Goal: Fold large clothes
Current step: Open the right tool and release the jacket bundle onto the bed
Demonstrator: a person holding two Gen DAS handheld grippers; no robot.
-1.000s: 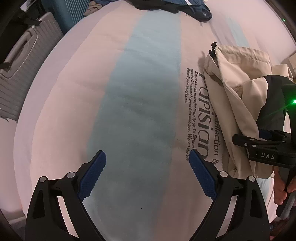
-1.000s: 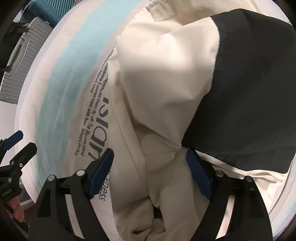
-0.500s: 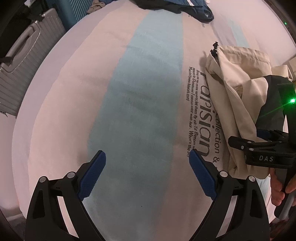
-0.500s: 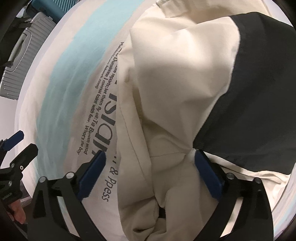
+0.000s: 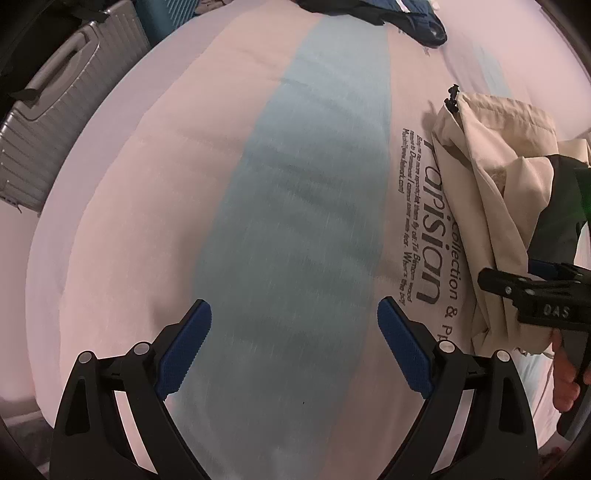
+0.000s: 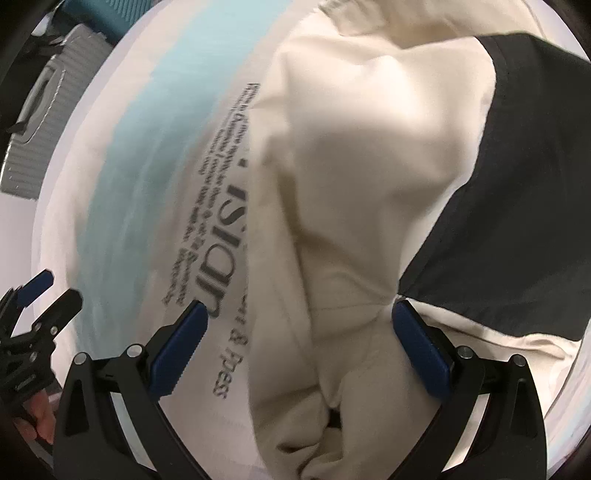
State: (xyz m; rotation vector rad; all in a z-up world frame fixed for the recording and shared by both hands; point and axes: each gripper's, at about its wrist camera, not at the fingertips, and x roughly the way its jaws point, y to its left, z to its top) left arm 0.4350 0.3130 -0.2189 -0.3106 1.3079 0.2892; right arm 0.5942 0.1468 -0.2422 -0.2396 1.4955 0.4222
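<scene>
Currently both tools spread wide, nothing clamped. Right gripper (image 6: 297,347) pointing straight down over cream-and-black fabric garment (image 6: 369,206), blue ribbed pads (image 6: 177,350) splayed to full width, cloth lying loose between them with neither pad pressing on it; reads as released, likely parked above a bunched cream fold to pick the next grab point. Left gripper (image 5: 293,347) pointing steeply down at bare cover, pads (image 5: 404,352) apart, nothing between them; probably held off to that side to leave room for spreading or for receiving a folded edge. Garment sits well right of the left tool, directly beneath and ahead of the right tool, on white bed cover with pale blue stripe and dark printed lettering (image 5: 303,206). Looks crumpled, not flat: cream panels heaped in soft ridges, a seam crossing just ahead of the right pads, black panel to their right and ahead, small black toggle or cord end (image 5: 452,98) at the far corner seen from the left wrist. Judged early in the fold; no clean edge visible yet. Needs flattening before any crease. Risk: pinching several layers at once from that heap. Beyond the left tool: grey ribbed hard-shell suitcase (image 5: 55,122) far left, dark blue clothing pile (image 5: 388,11) at far edge.
</scene>
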